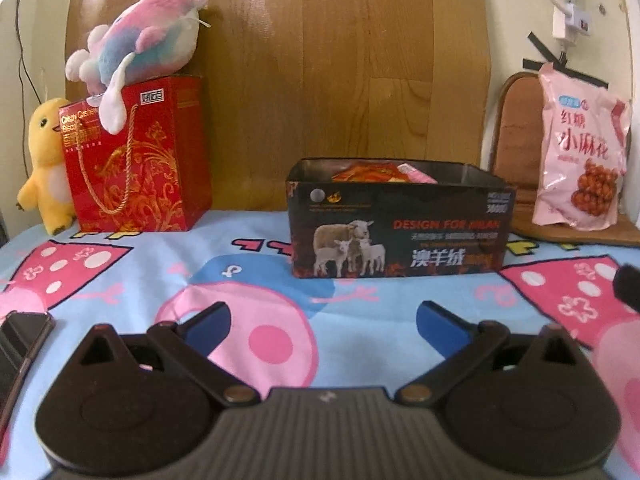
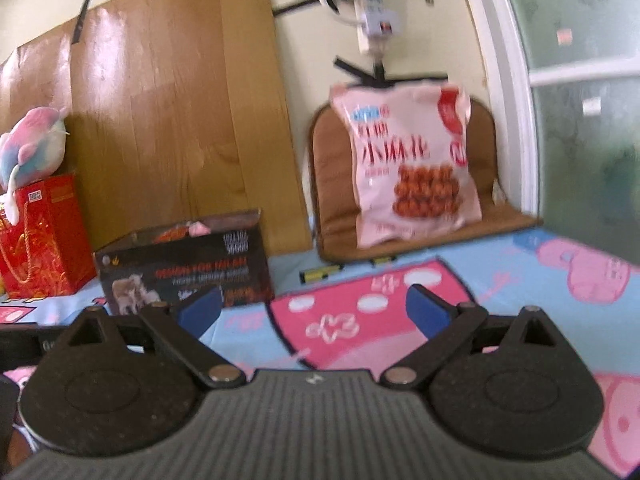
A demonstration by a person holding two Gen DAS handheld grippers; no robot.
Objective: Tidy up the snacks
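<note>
I am holding my left gripper (image 1: 323, 322) low over the cartoon-print sheet (image 1: 140, 280), its blue fingers (image 1: 440, 326) spread wide with nothing between them. My right gripper (image 2: 314, 312) is likewise standing released and empty, hovering above the pink patch of the same sheet.

Open room is lying straight ahead of both tools: bare sheet is running from my fingertips to the back edge. Along that edge, the wooden board (image 1: 340, 80) is leaning against the wall at 12 o'clock in the left view. The red gift bag (image 1: 136, 160) is standing at 10 o'clock with a pastel plush (image 1: 140, 36) resting on top and a yellow plush (image 1: 44, 160) just beside it. A dark flat object (image 1: 20, 344) is sitting at the left margin at 8 o'clock.

The open black box (image 1: 400, 232) is sitting at 12 o'clock from my left gripper, well apart from it, with orange and pink packets (image 1: 380, 172) showing inside. In the right view it is lying at 10 o'clock. The pink snack bag (image 2: 408, 164) is propped upright on a brown cushion (image 2: 332, 184) at 1 o'clock from my right gripper, well apart from it.
</note>
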